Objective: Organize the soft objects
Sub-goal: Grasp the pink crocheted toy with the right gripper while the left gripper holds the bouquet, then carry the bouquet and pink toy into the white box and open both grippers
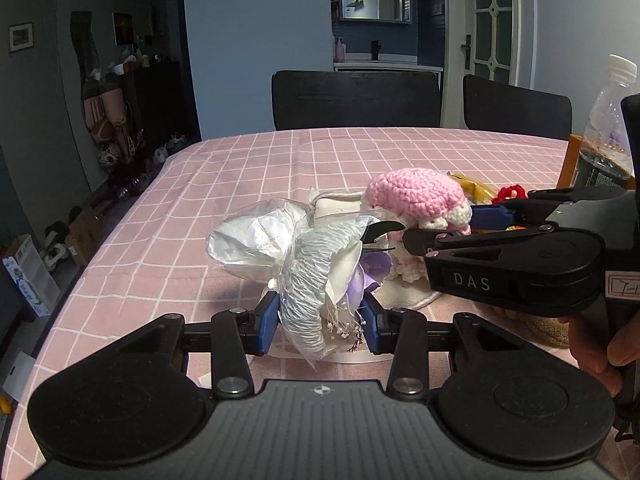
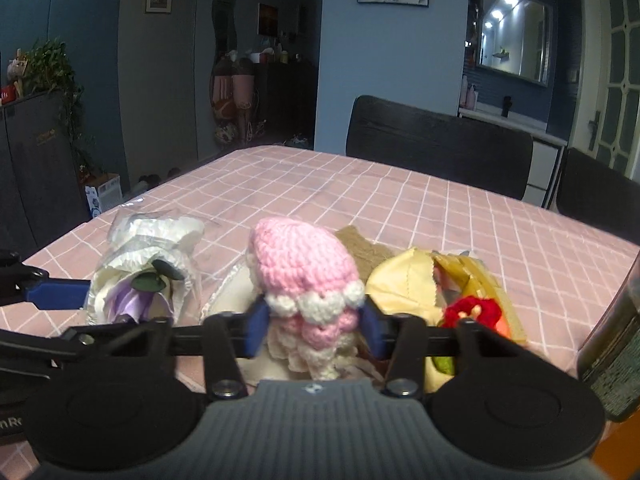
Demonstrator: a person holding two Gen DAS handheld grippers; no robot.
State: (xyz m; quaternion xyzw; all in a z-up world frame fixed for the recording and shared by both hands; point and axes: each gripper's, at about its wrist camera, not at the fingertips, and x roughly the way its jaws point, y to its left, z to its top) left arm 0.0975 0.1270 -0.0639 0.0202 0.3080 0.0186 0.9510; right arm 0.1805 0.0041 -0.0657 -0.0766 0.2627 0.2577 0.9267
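I have both tongs loaded at once: my left gripper (image 1: pixel 320 322) is clamped on the wrapped bouquet (image 1: pixel 316 272), and my right gripper (image 2: pixel 316 330) pinches the pink crochet toy (image 2: pixel 306 276) around its white frilled waist. Both sit over the near part of the pink checked tablecloth (image 1: pixel 248 168), the bouquet left of the toy, with a yellow cloth bundle (image 2: pixel 404 284) just right of it. To do this well I should keep both squeezes gentle and even, lift without dragging the plastic wrap, and keep the two tools apart. The bouquet's long axis runs away from me, stems near; the toy stands with its rounded pink head pointing up and far.
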